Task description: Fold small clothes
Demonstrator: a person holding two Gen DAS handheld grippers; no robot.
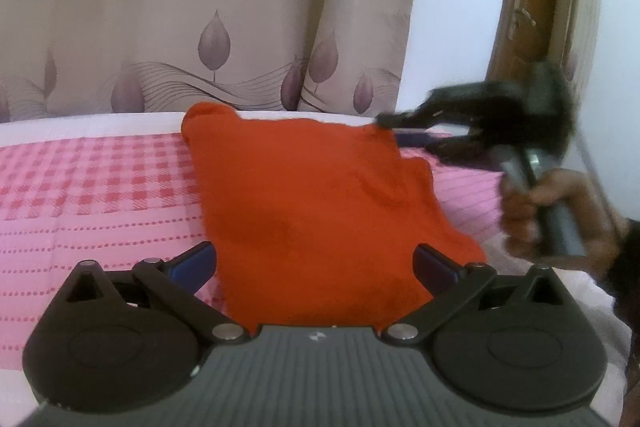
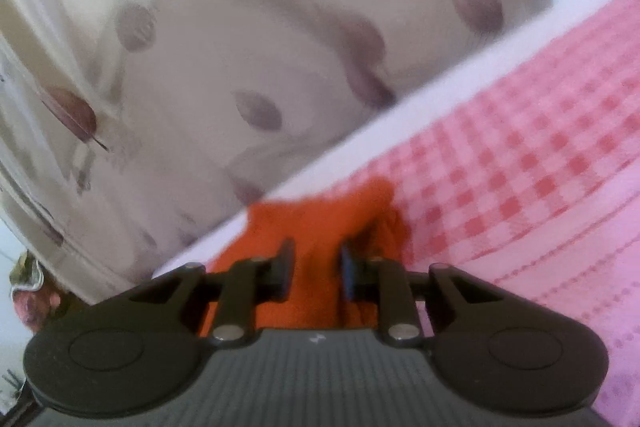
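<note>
Left claw [image 1: 316, 263]: I see its two fingers spread wide, and they grip nothing. The orange cloth passes between them and under them.
Right claw [image 2: 316, 269]: in its own view the fingers stand narrow, with a fold of the orange cloth between them. The picture is blurred, so I think it pinches the cloth, but I cannot be sure the pads really press on it.
Right claw seen from the left one [image 1: 404, 131]: it is far ahead and to the right of my left claw, at the far right corner of the cloth, where its tips meet the edge. It is smeared by motion.
Right hand [image 1: 532, 211]: it holds the grey handle of the right claw, to the right of the cloth.
Orange cloth [image 1: 316, 203]: it lies on the bed just in front of my left claw and reaches away from it to the far edge of the bed. The far left corner is bunched up into a small hump. In the right view [image 2: 312, 227] it is directly ahead of the fingers and below them.
Bed cover [image 1: 100, 187]: pink, with red checks to the left of the cloth and dotted lines nearer to my left claw.
Curtain [image 1: 200, 27]: beige with purple leaves, behind the bed, straight ahead of the left claw.
Door [image 1: 532, 7]: brown wood, far ahead on the right.
</note>
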